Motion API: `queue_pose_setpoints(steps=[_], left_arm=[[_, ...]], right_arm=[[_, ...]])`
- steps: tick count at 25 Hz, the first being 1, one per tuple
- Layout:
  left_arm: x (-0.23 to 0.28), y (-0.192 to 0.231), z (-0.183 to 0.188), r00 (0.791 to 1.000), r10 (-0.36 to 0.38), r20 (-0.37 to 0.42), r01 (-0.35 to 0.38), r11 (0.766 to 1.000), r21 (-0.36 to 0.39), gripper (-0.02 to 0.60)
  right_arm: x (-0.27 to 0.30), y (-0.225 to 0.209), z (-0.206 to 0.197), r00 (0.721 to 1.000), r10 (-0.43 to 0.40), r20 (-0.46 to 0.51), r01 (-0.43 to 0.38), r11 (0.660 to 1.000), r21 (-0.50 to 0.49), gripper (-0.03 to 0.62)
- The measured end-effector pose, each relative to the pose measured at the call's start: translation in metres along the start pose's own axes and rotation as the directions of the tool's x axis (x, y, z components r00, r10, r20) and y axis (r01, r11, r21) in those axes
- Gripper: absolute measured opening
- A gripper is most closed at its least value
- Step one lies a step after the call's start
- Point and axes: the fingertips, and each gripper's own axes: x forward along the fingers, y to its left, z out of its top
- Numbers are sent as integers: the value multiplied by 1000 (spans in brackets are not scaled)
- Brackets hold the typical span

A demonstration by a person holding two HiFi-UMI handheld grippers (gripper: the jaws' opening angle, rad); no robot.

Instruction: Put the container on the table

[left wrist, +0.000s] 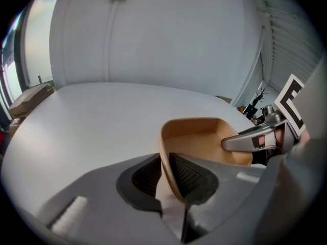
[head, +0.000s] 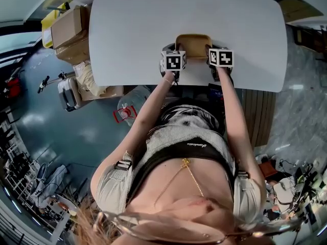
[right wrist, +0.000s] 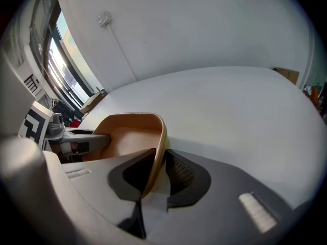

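Observation:
A tan, square, open-topped container (head: 193, 43) sits at the near edge of the white table (head: 133, 29), between the two grippers. My left gripper (head: 177, 65) is shut on the container's left wall (left wrist: 167, 167), with one jaw inside and one outside. My right gripper (head: 217, 64) is shut on the right wall (right wrist: 157, 160) the same way. The container's inside (left wrist: 202, 142) looks empty. Each gripper view shows the other gripper across the container. Whether the container's base touches the table is hidden.
The white table (left wrist: 92, 121) stretches far ahead and to both sides. Cardboard boxes (head: 69, 32) are stacked on the floor at the left beside a grey case (head: 69, 93). A wooden panel (head: 258, 116) stands at the right below the table edge.

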Motion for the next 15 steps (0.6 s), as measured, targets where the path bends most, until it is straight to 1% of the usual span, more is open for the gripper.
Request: queue_pose_setpoints(steps=[12, 15], left_arm=[[1, 1, -2, 1000, -4, -10, 4, 1000, -9, 44], [1, 0, 1, 1000, -10, -10, 10, 1000, 9, 46]], right_arm=[[2, -1, 0, 1000, 1, 3, -1, 1000, -8, 92], [0, 0, 1, 1000, 15, 10, -15, 1000, 13, 95]])
